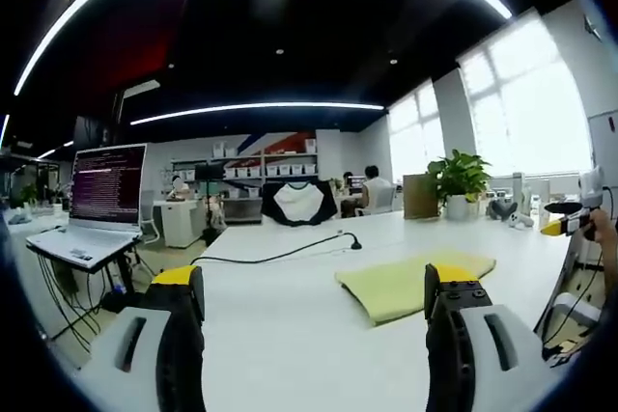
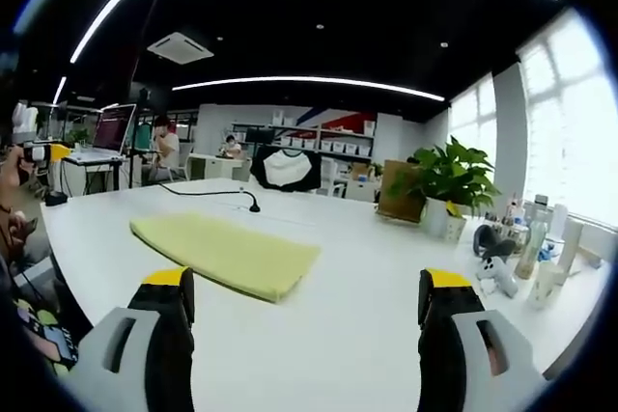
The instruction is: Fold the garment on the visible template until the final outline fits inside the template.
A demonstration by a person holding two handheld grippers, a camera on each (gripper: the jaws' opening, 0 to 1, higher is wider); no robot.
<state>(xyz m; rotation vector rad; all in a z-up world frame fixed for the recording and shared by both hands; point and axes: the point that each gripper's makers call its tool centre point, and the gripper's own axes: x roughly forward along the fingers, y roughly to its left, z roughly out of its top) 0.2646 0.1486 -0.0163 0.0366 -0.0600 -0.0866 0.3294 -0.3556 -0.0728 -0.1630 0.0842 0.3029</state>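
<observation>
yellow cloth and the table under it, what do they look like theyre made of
The yellow cloth looks like soft woven or knit fabric, matte: it lies limp and flat with a folded edge and no shine. The table looks like smooth white laminate or painted board with a slight sheen; the exact material cannot be told.
</observation>
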